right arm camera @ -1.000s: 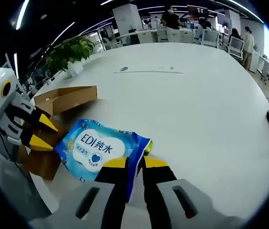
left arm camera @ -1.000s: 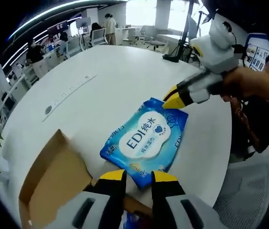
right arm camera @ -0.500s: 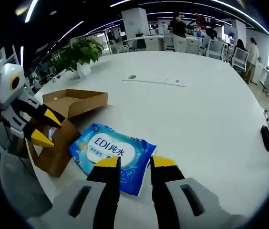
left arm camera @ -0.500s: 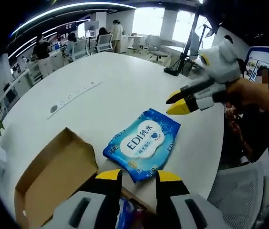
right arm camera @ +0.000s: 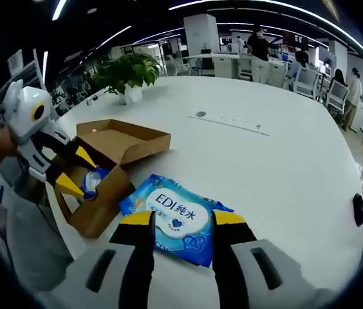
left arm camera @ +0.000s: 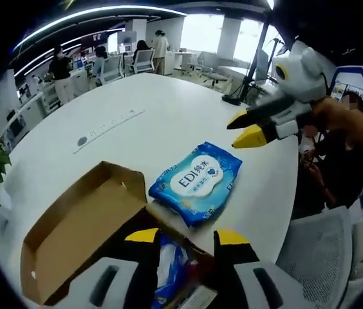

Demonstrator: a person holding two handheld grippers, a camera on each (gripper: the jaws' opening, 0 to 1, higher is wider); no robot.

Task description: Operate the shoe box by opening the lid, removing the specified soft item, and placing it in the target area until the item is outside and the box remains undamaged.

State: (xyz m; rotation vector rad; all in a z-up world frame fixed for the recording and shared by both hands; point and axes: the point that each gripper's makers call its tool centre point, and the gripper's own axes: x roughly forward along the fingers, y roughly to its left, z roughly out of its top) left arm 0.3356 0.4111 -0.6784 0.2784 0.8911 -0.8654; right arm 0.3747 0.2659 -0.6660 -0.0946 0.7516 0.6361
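A blue wipes pack (left arm camera: 196,182) with a white label lies flat on the white table (left arm camera: 168,109), just beyond the brown shoe box (left arm camera: 72,235), whose lid stands folded open. Another blue packet (left arm camera: 168,264) rests inside the box. My left gripper (left arm camera: 186,237) hovers open over the box's near edge with nothing between its jaws. The right gripper (left arm camera: 244,129) comes in at the upper right, above and past the pack. In the right gripper view the pack (right arm camera: 168,206) lies just ahead of my open right gripper (right arm camera: 181,219), the box (right arm camera: 104,205) to its left, the left gripper (right arm camera: 69,172) over the box.
A potted plant (right arm camera: 127,71) stands at the table's far side, and a grey cable strip (right arm camera: 230,120) runs across its middle. A black object (right arm camera: 360,209) sits at the right edge. A white chair (left arm camera: 336,257) and a seated person are by the table edge.
Both grippers have drawn back from the wipes pack, which stays flat on the table. The right gripper's tips, at the pack's corner a second ago, now hang clear of it.
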